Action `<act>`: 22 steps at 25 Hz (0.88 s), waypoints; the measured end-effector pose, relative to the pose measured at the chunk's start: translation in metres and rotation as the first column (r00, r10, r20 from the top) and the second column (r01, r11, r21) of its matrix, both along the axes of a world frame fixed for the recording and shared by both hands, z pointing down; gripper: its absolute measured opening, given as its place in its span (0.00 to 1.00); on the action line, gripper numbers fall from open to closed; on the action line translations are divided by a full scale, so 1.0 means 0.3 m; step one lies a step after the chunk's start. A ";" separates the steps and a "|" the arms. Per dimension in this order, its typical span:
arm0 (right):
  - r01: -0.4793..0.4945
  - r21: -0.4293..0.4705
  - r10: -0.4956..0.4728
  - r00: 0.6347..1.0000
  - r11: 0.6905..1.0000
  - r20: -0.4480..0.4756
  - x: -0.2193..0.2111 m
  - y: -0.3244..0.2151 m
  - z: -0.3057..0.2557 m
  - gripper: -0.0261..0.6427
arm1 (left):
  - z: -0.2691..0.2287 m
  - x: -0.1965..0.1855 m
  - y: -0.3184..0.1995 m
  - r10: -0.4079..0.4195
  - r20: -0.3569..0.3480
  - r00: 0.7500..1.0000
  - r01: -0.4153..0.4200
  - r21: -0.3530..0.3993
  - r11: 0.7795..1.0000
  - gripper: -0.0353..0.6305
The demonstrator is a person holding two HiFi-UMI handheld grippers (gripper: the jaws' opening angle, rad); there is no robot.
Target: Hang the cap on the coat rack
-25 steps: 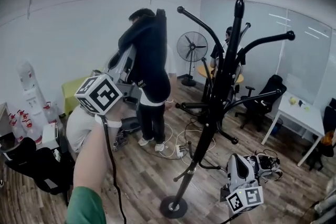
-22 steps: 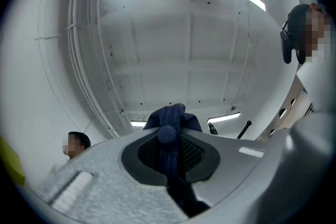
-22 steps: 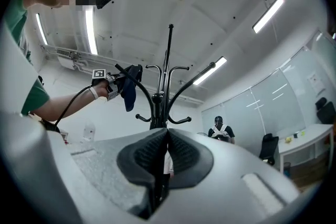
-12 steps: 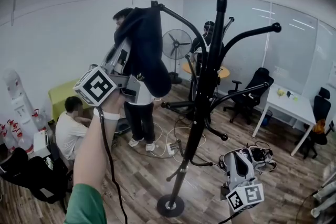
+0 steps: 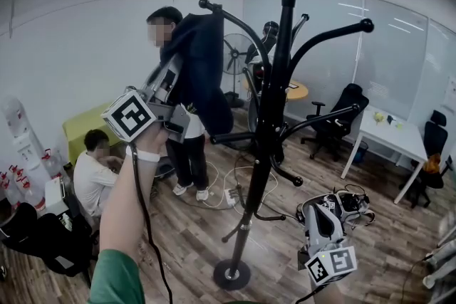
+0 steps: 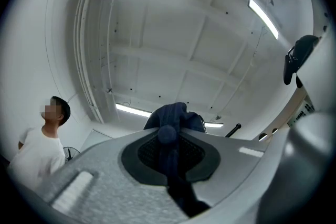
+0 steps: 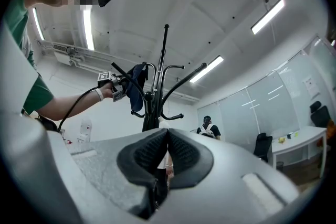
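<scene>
The black coat rack stands in the middle of the room, with curved hook arms near its top. A dark navy cap hangs from my left gripper, which is shut on it and raised left of the rack. The cap's top sits just under the upper-left hook tip and against that arm. In the left gripper view the cap is pinched between the pads, and a hook tip shows just beyond. My right gripper is low at the right, shut and empty. From there I see the rack and the cap.
The rack's round base rests on the wood floor among cables and a power strip. A person stands behind the cap; another sits at the left. A white table and office chairs are at the right.
My left gripper has carried the cap rightward, closer to the rack, so it now hangs against the upper-left hook arm. The right gripper has stayed low.
</scene>
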State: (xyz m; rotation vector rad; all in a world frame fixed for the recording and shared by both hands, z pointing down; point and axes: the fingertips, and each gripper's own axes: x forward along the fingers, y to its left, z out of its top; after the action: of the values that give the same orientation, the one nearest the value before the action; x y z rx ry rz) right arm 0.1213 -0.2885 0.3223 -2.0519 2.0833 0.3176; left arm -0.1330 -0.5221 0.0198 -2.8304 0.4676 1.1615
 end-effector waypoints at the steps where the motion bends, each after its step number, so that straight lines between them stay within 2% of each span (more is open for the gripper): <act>1: 0.001 -0.004 -0.001 1.000 1.000 0.000 0.001 -0.001 0.006 0.04 | 0.010 -0.002 -0.004 -0.007 -0.005 1.000 0.007 -0.006 1.000 0.09; 4: 0.005 -0.022 -0.005 1.000 1.000 0.004 0.008 -0.007 0.028 0.04 | 0.012 -0.003 0.013 -0.001 -0.027 1.000 0.001 -0.004 1.000 0.09; 10: 0.022 -0.050 -0.020 0.999 0.999 0.025 0.015 -0.025 0.065 0.04 | -0.016 0.064 0.032 -0.015 0.044 0.999 0.014 0.026 1.000 0.09; 15: 0.026 -0.072 -0.024 0.999 0.997 0.033 0.027 -0.017 0.097 0.04 | -0.026 0.065 0.061 -0.035 0.061 0.997 0.031 0.065 0.997 0.09; 17: 0.023 -0.076 -0.020 0.999 0.997 0.039 0.044 -0.011 0.101 0.04 | -0.025 0.075 0.063 -0.021 0.068 0.997 0.019 0.036 0.999 0.09; 19: 0.023 -0.078 -0.020 0.999 0.997 0.043 0.055 -0.008 0.105 0.04 | -0.018 0.082 0.064 0.036 0.041 0.999 -0.034 -0.035 0.999 0.09; 22: 0.032 -0.081 -0.028 0.999 0.996 0.046 0.066 -0.006 0.112 0.04 | 0.003 0.111 0.084 0.125 0.014 0.992 -0.122 -0.113 0.986 0.09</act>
State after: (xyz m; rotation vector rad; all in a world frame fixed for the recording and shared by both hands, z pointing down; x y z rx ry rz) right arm 0.1412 -0.2904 0.3558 -2.0507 2.1316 0.1821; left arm -0.0997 -0.4969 0.0207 -3.0032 0.3718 1.1593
